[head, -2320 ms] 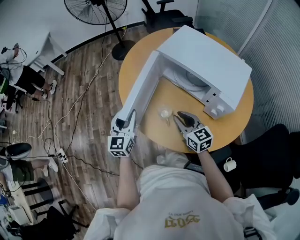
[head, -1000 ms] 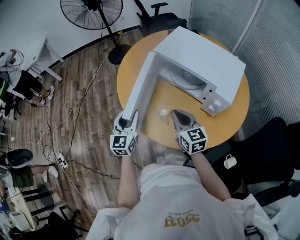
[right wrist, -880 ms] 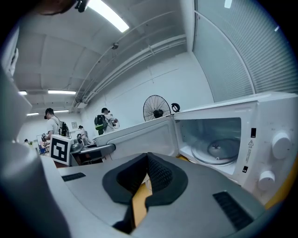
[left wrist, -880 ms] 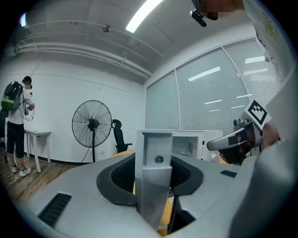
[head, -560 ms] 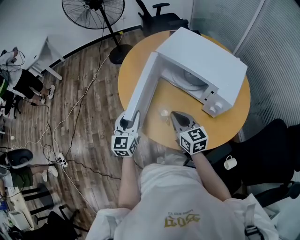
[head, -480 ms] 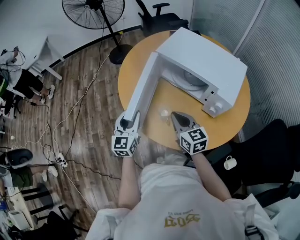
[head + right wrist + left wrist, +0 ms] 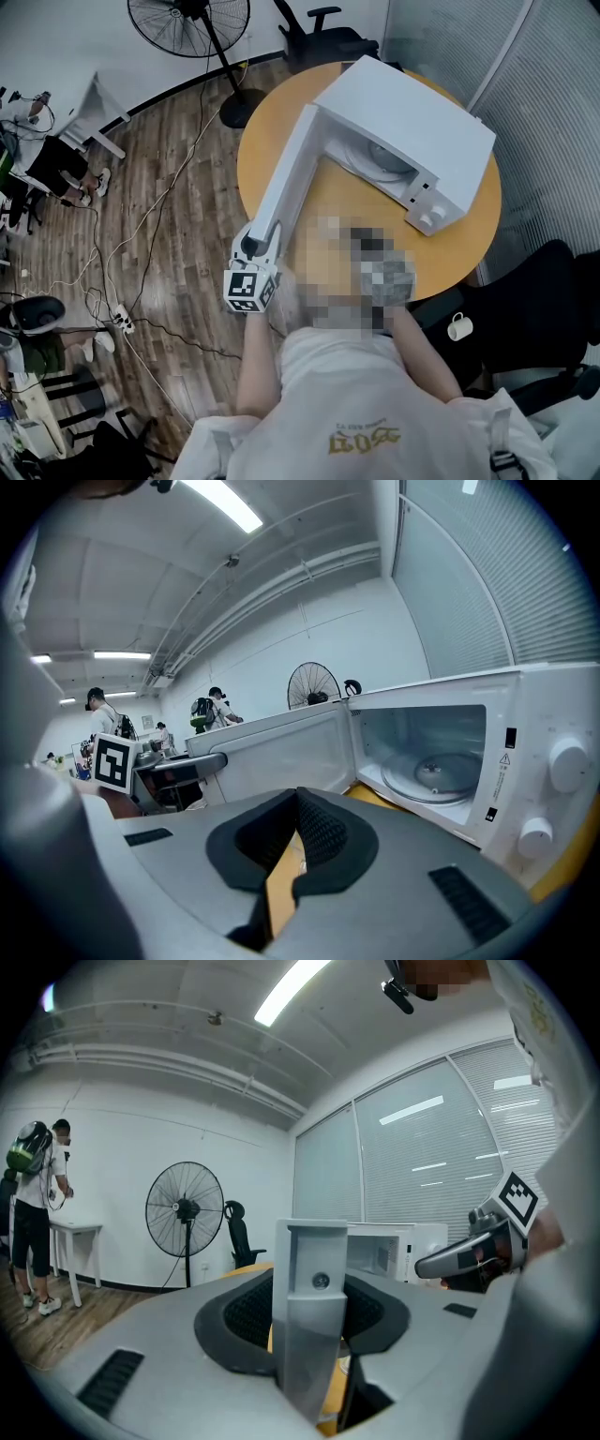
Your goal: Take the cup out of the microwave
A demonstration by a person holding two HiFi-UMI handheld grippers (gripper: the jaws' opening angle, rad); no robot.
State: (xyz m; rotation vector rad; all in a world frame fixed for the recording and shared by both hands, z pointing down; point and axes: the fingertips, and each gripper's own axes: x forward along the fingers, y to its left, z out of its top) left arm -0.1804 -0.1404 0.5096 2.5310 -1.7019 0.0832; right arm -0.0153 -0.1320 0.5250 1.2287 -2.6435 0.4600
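The white microwave (image 7: 403, 122) stands on the round wooden table (image 7: 469, 239) with its door (image 7: 286, 178) swung wide open. My left gripper (image 7: 255, 246) is shut on the door's outer edge (image 7: 314, 1335), which stands upright between its jaws. The oven cavity holds only the glass turntable (image 7: 436, 771). My right gripper (image 7: 295, 832) is shut with nothing in it and points toward the open oven; it also shows at the right of the left gripper view (image 7: 459, 1258). In the head view a blurred patch covers it and the table in front of the oven, so no cup shows.
A standing fan (image 7: 187, 19) and an office chair (image 7: 323, 37) are beyond the table. A black chair (image 7: 534, 309) and a white mug (image 7: 459, 326) sit at the right. Cables (image 7: 141, 244) trail over the wood floor at the left, where people stand by a desk (image 7: 37, 1204).
Both grippers stay about where they were, the left still on the door edge. The small cup seen on the table before the right gripper is now under a blurred patch.
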